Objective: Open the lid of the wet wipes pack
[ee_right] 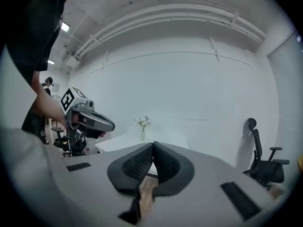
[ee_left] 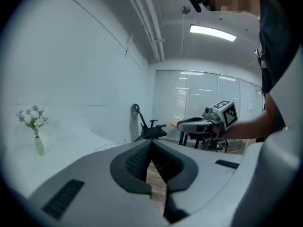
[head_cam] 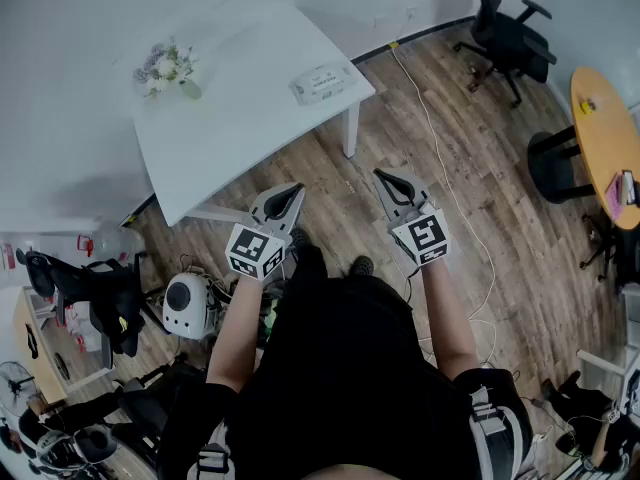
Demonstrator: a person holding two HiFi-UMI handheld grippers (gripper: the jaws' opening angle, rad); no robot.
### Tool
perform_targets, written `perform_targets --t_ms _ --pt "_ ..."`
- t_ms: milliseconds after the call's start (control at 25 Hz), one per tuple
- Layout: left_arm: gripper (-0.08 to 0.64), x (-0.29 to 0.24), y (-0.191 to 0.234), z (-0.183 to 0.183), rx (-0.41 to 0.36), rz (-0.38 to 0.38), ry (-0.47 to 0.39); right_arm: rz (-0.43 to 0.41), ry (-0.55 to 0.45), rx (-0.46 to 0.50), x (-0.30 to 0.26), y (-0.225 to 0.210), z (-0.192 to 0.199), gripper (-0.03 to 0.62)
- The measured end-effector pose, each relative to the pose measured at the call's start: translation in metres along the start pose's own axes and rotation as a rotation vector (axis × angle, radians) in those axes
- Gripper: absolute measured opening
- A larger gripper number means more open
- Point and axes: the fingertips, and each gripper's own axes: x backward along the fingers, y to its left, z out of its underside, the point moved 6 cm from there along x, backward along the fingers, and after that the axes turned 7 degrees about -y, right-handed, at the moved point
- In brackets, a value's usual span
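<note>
- You hold the left gripper and the right gripper side by side over the wooden floor, short of the table.
- Each gripper's jaws are pressed together, with nothing between them.
- Ahead of you stands the white table.
- The wet wipes pack lies flat near the table's right corner, well apart from both grippers.
- The flowers sit toward the table's left side, away from the pack.

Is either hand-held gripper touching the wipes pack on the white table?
No, the wipes pack lies untouched on the table, while the left hand-held gripper and right hand-held gripper hang shut over the wood floor.
</note>
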Motion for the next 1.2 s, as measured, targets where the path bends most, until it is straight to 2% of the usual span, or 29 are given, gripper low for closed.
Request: perform_targets --t_ms 240,440,680,1000,1200 --pt "0.023 -0.012 -0.041 -0.009 -0.052 0.01 -0.008 -0.004 -0.004 -0.004 0.034 -0.011 0.005 0.012" --pt "0.023 -0.01 -0.06 0.008 -0.013 -0.005 0.02 -0.021 0.029 -0.026 0.049 -0.008 0.015 0.014" --pt "0.023 -0.009 -0.072 0.007 -0.006 0.003 0.022 -0.05 0.046 -0.002 0.058 0.0 0.021 0.014" --pt "0.023 -0.014 -0.048 0.007 -0.003 0.002 0.029 -0.061 0.053 -0.042 0.037 -0.001 0.03 0.015" --pt "0.023 -0.029 -0.013 0.007 0.002 0.023 0.016 -0.001 0.065 -0.04 0.01 -0.015 0.032 0.015"
